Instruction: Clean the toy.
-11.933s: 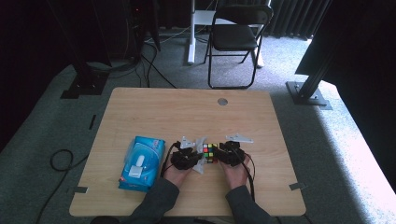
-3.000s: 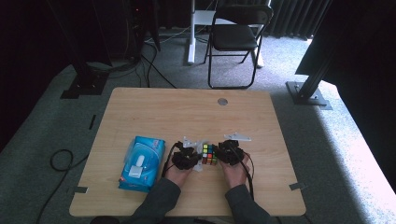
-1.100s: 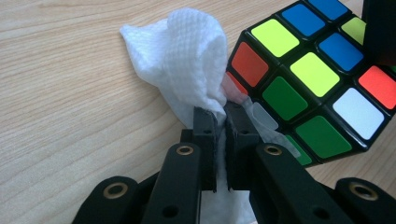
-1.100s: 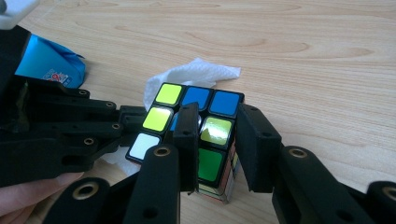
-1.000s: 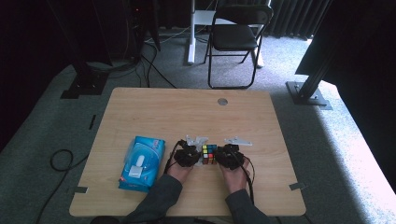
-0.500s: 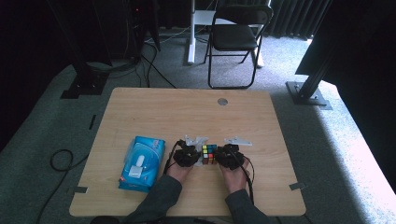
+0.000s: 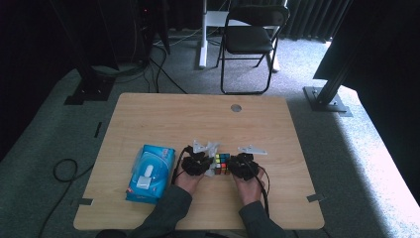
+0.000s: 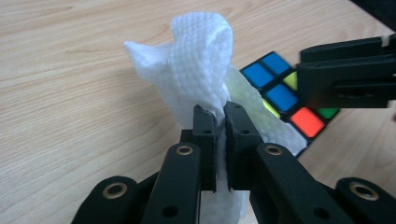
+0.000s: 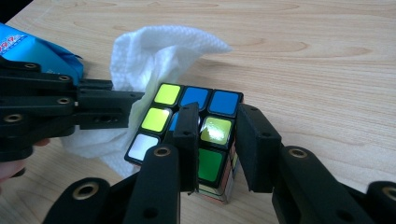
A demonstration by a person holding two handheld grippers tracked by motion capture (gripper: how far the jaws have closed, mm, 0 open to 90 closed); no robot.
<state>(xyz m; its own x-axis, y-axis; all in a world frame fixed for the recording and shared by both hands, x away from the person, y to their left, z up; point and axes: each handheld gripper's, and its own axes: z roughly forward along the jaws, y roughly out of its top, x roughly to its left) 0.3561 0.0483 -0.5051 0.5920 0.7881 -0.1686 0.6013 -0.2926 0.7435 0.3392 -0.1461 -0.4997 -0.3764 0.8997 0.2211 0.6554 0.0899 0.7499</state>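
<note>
Left gripper (image 8: 220, 114) pinches one white tissue (image 8: 201, 60); right gripper (image 9: 217, 128) clamps one puzzle cube (image 9: 187, 121) on the wooden table (image 7: 163, 119); one blue tissue pack (image 7: 151, 171) left; one folding chair (image 7: 252, 29) behind.

The puzzle cube (image 9: 194, 128) is showing a black frame with blue, yellow-green and white stickers on top and green ones on its near side; orange and red squares are showing in the left gripper view. The wipe (image 8: 201, 70) is gleaming plain white with a fine woven dimple pattern. The wipe packet (image 7: 151, 172) toward the table's (image 7: 163, 114) left edge is showing bright blue with a white patch. The table is glowing light wood-grain tan. Both grippers' jaws are looking matte black.
</note>
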